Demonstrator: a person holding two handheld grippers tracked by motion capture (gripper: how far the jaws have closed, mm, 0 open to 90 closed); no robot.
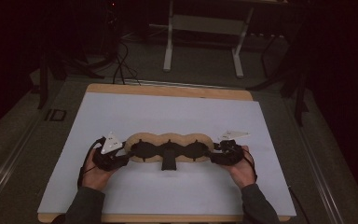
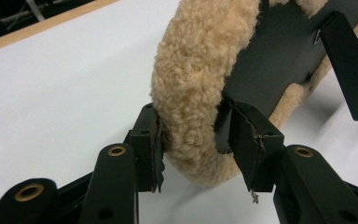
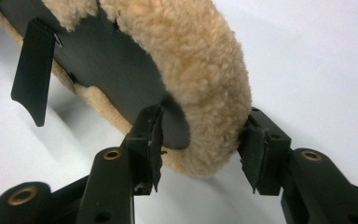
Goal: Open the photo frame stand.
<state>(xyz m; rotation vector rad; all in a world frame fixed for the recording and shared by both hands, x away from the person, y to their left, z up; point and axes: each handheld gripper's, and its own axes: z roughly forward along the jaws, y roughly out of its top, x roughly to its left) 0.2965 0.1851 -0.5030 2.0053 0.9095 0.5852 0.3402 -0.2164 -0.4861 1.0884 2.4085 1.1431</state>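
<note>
On the white desk point(image 1: 177, 116), near its front half, lies a long tan fleece pad point(image 1: 170, 140) with a black backing point(image 1: 168, 150) facing up — three rounded lobes in a row, running left to right between the person's hands. A short black strap point(image 1: 168, 161) hangs from its middle toward the person. The left tool point(image 1: 121, 156) sits at the pad's left end; in the left gripper view its jaws straddle the woolly end point(image 2: 191, 88), one pad against the fleece, the other on the black backing side, so the left tool grips the pad at a wide spread. The right tool point(image 1: 214, 155) meets the right end. In the right gripper view one jaw touches the backing edge point(image 3: 121, 70), while the other stands just beside the fleece — a small gap shows, so it is open around that end.
</note>
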